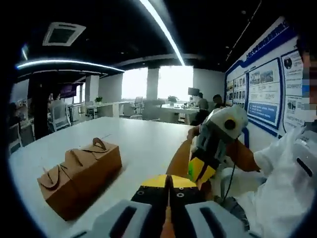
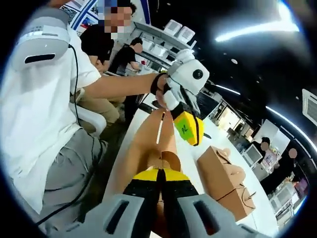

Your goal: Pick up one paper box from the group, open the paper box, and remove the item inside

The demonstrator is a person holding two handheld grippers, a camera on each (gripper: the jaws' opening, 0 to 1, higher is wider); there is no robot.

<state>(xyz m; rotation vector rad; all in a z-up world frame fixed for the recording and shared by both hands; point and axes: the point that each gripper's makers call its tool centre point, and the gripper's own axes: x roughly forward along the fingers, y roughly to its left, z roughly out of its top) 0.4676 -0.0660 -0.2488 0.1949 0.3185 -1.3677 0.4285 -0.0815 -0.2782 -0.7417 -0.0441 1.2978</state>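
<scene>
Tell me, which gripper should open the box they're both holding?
Probably the right. The right gripper has its jaws shut on the box right by the curved handle flap, where the top likely opens. The left gripper clamps the far end and can steady it.

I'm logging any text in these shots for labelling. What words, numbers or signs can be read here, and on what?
"pL" or similar, handwritten: green sticker on the left gripper; reading uncertain.
Wall board with blue border, photos and text: too small and blurred to read.
Brown paper boxes: no print that I can see.
</scene>
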